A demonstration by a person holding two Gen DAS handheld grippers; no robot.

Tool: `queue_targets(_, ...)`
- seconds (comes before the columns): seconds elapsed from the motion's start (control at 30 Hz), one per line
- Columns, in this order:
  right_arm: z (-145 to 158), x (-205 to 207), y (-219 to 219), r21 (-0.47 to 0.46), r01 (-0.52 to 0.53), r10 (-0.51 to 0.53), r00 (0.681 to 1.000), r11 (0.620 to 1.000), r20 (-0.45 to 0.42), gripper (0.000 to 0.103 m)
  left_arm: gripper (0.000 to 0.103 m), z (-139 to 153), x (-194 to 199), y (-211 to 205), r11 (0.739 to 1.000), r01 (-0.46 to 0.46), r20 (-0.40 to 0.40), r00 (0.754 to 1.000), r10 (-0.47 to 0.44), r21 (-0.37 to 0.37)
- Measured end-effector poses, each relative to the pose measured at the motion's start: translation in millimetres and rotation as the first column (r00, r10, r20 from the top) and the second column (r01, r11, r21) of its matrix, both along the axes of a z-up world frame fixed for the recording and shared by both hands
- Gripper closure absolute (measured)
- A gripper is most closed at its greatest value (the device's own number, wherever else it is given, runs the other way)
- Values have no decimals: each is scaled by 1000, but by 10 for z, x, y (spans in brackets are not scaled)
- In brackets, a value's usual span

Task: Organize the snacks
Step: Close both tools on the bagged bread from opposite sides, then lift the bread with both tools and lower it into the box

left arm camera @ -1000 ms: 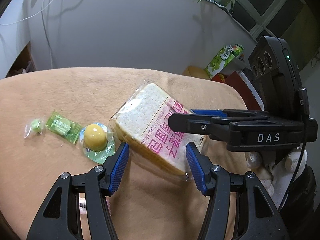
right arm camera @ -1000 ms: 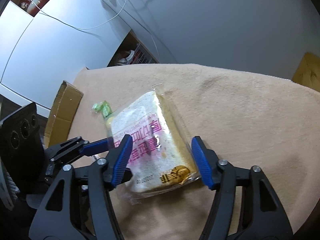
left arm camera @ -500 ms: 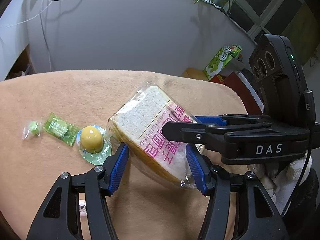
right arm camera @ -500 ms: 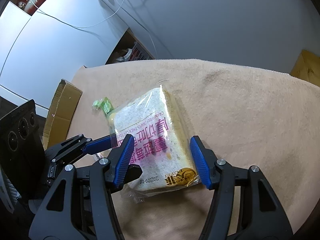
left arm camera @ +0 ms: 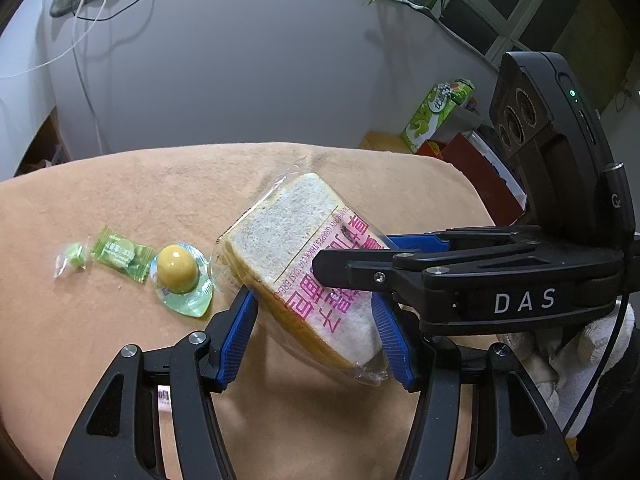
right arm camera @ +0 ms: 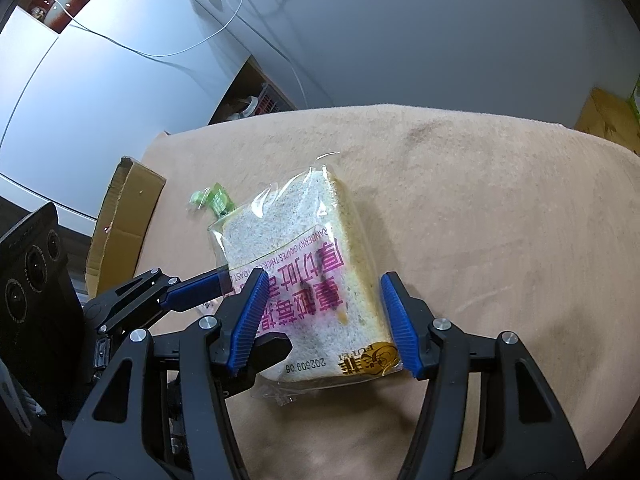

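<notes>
The bag of bread (left arm camera: 304, 264) has pink writing on it, and small letters that read "CRANBERRY GRAPES THICK CUT TOAST". In the right wrist view the bag (right arm camera: 308, 280) also shows the numbers "202509 06" and a gold mark at its near end. The right gripper (left arm camera: 384, 258) has "DAS" in white letters on its black side.

The bread is white with tiny dark specks and a tan crust, sealed in a clear bag. It is tilted, with one end lifted off the tan cloth on the table (left arm camera: 120, 200).

The left gripper (left arm camera: 320, 336) has its blue jaws closed on the two sides of the bag. The right gripper (right arm camera: 324, 320) has its jaws pressed on the bag too.

Beside the bread lie a yellow jelly cup (left arm camera: 180, 276), a green candy (left arm camera: 120, 254) and a small green candy (left arm camera: 72, 258).

A green carton (left arm camera: 436, 116) stands far behind.
</notes>
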State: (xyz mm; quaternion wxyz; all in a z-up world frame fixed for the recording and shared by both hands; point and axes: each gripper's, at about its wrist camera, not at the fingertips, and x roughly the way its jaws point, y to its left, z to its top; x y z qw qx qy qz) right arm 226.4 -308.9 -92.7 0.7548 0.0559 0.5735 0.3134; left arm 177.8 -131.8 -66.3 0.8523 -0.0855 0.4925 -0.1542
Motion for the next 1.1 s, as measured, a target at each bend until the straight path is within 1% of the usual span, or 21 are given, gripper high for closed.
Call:
queue_targets(0.37,178,-203,40,3,9,-9,1000,1000,9,42,45,139,-163,43,1000,4,27,1000,-4,4)
queue_targets(0.53,322,-318,110,1,7,-7,1000,1000,24,42,45,247,-284,85,1000,3,48,999,-3,3)
queue_targets(0.8,566,-554,399,-5,-19,19,998,1000,60,42,45,473,-508,291,1000,-17,90,996,17,4)
queue_targets(1.1,787,-804,885,-16,-78,79,993,997,91,42,45,660,-776,661,997,-75,125,989,73,7)
